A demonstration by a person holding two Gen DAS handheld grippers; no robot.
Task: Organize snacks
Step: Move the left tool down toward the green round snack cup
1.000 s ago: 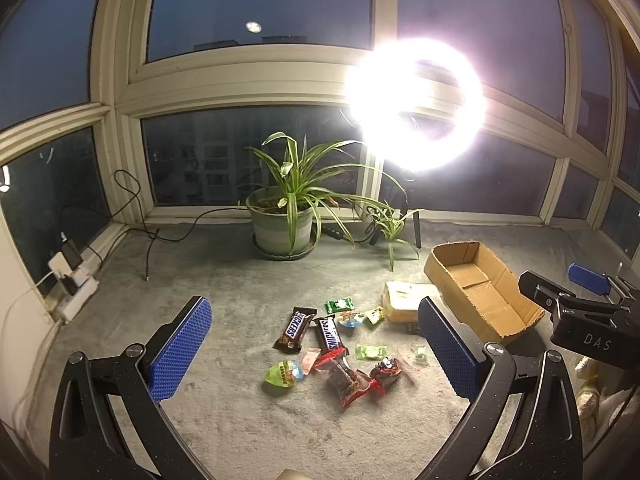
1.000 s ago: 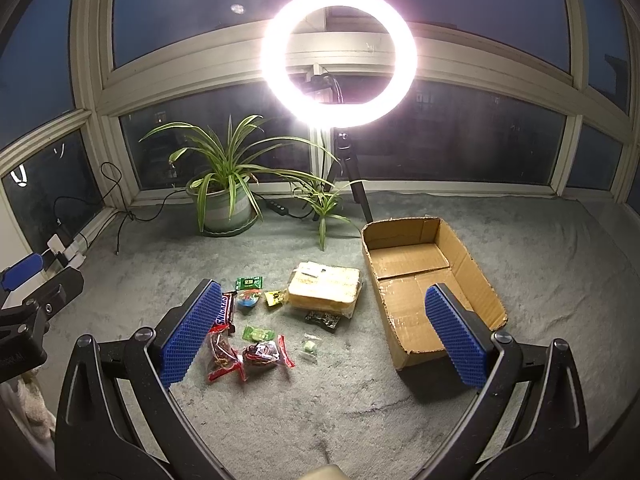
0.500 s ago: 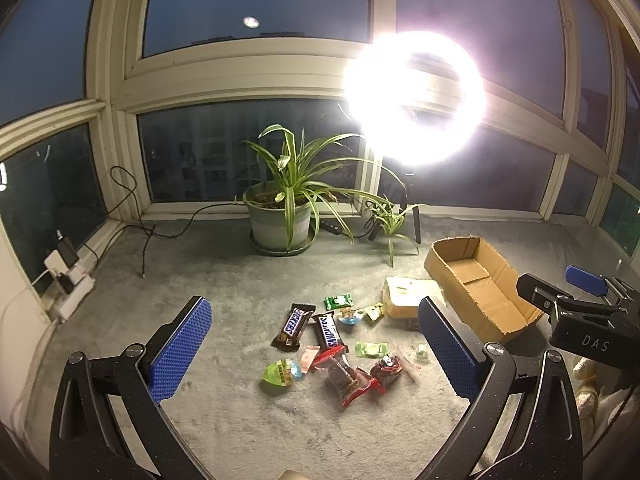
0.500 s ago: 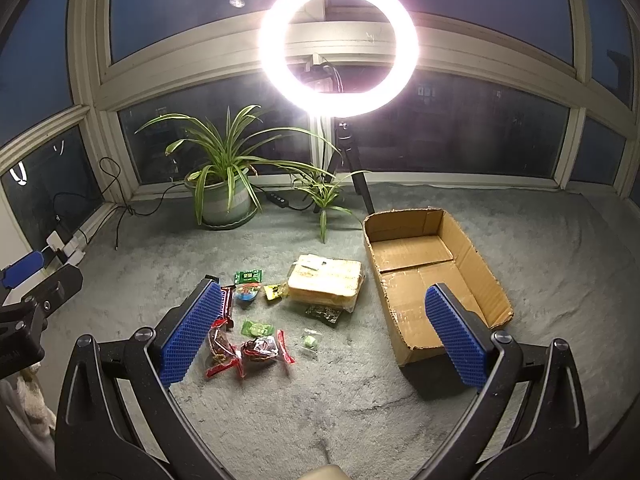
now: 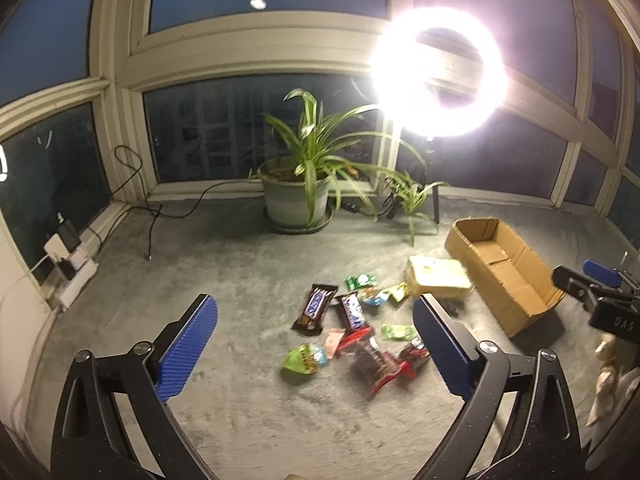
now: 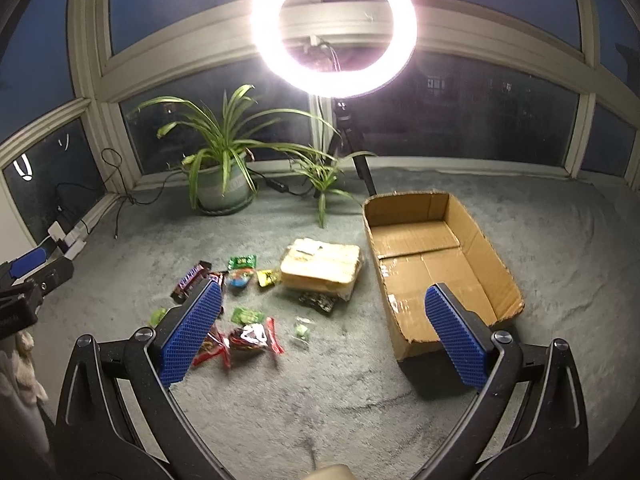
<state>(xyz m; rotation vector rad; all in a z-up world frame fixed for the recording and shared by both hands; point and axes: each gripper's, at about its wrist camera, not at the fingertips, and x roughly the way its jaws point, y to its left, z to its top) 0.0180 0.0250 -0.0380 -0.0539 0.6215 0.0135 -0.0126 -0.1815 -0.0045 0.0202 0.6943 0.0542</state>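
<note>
Several snack packets lie scattered on the grey carpet: two Snickers bars, red wrappers, green packets and a large yellowish pack. An open, empty cardboard box lies right of them; it also shows in the left wrist view. My left gripper is open and empty, held above the carpet short of the pile. My right gripper is open and empty, above the carpet between the snacks and the box.
A potted spider plant and a smaller plant stand by the window. A bright ring light stands on a tripod behind the box. Cables and a power strip lie along the left wall.
Both grippers have moved forward toward the snacks and the box, which now look closer. Their jaws stay open.
</note>
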